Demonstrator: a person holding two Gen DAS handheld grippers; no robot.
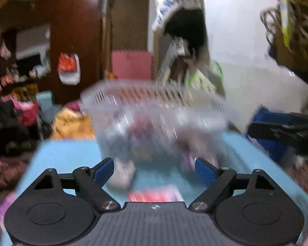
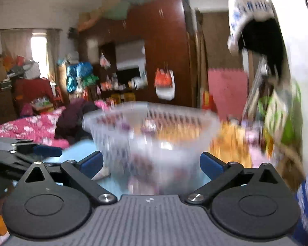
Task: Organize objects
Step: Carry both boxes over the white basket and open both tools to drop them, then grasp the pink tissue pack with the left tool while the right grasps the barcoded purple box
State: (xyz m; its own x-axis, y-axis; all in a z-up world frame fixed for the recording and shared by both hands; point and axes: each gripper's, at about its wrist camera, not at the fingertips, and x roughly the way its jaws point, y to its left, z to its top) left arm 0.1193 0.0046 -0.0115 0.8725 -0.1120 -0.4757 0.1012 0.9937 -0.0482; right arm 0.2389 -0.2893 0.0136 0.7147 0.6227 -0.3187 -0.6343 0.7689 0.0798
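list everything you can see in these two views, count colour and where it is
basket: one, clear slatted plastic, standing on the table, blurred items inside
table: one, light blue, under the basket
flat packet: one, red and pink, on the table just ahead of the left tool
small pale object: one, whitish, on the table by the basket's base, too blurred to name
wardrobe: one, dark reddish brown, at the back
foam mat: one, pink, leaning at the back by the door
bedding: pink floral, left of the table
left tool: one, black with blue pads, open, nothing gripped
right tool: one, black with blue pads, open before the basket
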